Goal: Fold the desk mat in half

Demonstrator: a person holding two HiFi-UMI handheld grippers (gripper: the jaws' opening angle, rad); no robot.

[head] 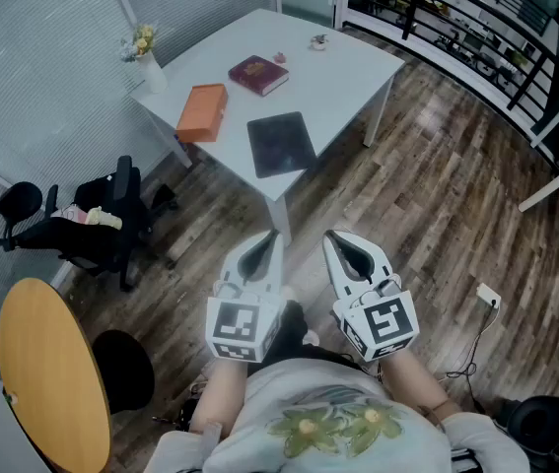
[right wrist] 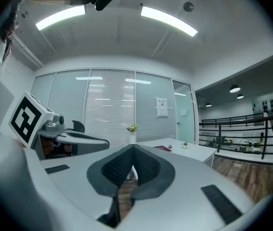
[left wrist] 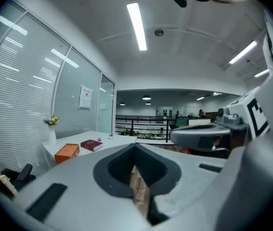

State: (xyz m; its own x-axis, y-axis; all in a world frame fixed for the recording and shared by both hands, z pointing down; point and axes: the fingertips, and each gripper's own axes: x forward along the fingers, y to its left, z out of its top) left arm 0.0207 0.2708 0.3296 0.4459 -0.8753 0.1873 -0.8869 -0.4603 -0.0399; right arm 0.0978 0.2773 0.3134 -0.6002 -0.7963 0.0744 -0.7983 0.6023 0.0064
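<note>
A dark desk mat (head: 281, 144) lies flat near the front corner of a white table (head: 348, 77). Both grippers hang over the wooden floor, well short of the table and close to the person's body. My left gripper (head: 271, 236) is shut with nothing in it, its tips meeting in the left gripper view (left wrist: 135, 147). Beside it my right gripper (head: 330, 236) is also shut and empty, as seen in the right gripper view (right wrist: 133, 148). Each gripper view shows the other gripper to the side.
On the table lie an orange box (head: 202, 111), a dark red book (head: 258, 74), a vase of flowers (head: 147, 57) and small items at the far edge. A black office chair (head: 92, 220) stands left, a round wooden table (head: 47, 382) near left, railings at the back right.
</note>
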